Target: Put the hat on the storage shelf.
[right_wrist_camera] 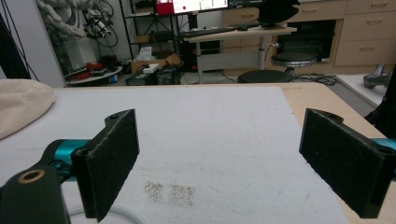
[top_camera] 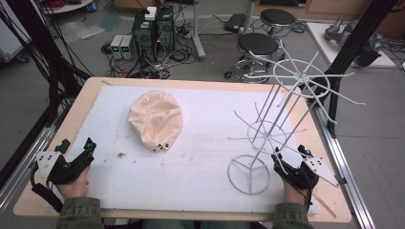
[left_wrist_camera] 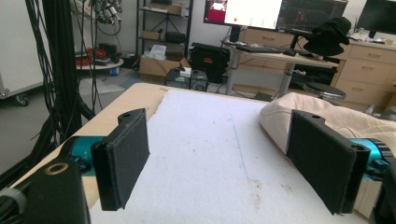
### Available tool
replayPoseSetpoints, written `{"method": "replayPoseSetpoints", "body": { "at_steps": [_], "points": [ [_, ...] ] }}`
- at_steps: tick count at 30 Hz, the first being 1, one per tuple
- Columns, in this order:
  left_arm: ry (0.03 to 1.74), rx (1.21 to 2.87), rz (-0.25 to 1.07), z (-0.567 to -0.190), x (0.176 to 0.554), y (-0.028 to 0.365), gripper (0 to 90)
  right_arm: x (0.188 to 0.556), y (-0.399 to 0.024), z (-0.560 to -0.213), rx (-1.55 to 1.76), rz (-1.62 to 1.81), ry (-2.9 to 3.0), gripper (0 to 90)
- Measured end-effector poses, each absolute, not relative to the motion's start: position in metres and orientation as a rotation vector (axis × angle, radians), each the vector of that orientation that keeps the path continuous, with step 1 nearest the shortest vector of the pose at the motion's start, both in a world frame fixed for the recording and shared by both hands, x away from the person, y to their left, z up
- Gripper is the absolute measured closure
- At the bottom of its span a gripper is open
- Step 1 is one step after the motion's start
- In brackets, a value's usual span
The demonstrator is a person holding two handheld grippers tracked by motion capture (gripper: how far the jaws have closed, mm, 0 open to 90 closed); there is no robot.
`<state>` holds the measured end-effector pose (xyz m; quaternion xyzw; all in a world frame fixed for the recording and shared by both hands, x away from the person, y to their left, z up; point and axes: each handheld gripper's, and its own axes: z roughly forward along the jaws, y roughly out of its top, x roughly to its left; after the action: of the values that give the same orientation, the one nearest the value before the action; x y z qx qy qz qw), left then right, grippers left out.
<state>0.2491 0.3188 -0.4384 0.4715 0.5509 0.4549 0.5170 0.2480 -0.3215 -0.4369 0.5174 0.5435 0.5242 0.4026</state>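
A cream-coloured cloth hat [top_camera: 155, 120] lies crumpled on a white foam mat [top_camera: 205, 124] that covers a wooden table [top_camera: 76, 112]. It sits left of the mat's middle, nearer the far edge than the person's side. The left gripper [top_camera: 76, 151] rests at the near left corner of the mat, well apart from the hat, with its jaws spread wide and nothing between them. In the left gripper view the hat [left_wrist_camera: 327, 116] shows past the right-hand jaw as a soft rounded mound. The hat is puckered into folds, and two small dark eyelets show on its near edge. To the right stands a white wire rack [top_camera: 282, 119], a leaning pole with ring-shaped tiers and thin prongs pointing outward, on a round wire base. The right gripper [top_camera: 289, 155] rests just beside that base at the near right, jaws also wide apart and empty, with the rack between it and the hat. Beyond the table, black stools [top_camera: 260, 45] and computer boxes [top_camera: 153, 28] with tangled cables stand on the floor.
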Motion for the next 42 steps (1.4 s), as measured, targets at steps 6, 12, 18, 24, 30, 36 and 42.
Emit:
{"method": "replayPoseSetpoints", "body": {
  "at_steps": [6,12,18,24,30,36,42],
  "points": [
    [1.303,1.122,1.093,-0.438,0.248,0.319,21.5,0.248,-0.322,-0.437,1.307,1.328,1.371,11.2],
    [1.307,1.122,1.092,-0.438,0.248,0.319,21.5,0.248,-0.322,-0.437,1.310,1.325,1.374,11.2],
    [1.308,1.119,1.095,-0.438,0.248,0.319,21.5,0.248,-0.322,-0.437,1.309,1.329,1.376,11.2],
    [1.307,1.115,1.098,-0.438,0.249,0.319,21.5,0.249,-0.322,-0.438,1.313,1.332,1.378,11.2],
    [1.320,1.065,1.082,-0.431,0.250,0.322,21.5,0.248,-0.322,-0.438,1.312,1.330,1.378,11.2],
    [1.345,1.097,1.042,-0.422,0.255,0.320,21.3,0.248,-0.321,-0.437,1.312,1.336,1.382,11.2],
    [1.308,1.145,1.055,-0.415,0.260,0.313,21.3,0.248,-0.321,-0.438,1.304,1.344,1.395,11.2]
  ]
}}
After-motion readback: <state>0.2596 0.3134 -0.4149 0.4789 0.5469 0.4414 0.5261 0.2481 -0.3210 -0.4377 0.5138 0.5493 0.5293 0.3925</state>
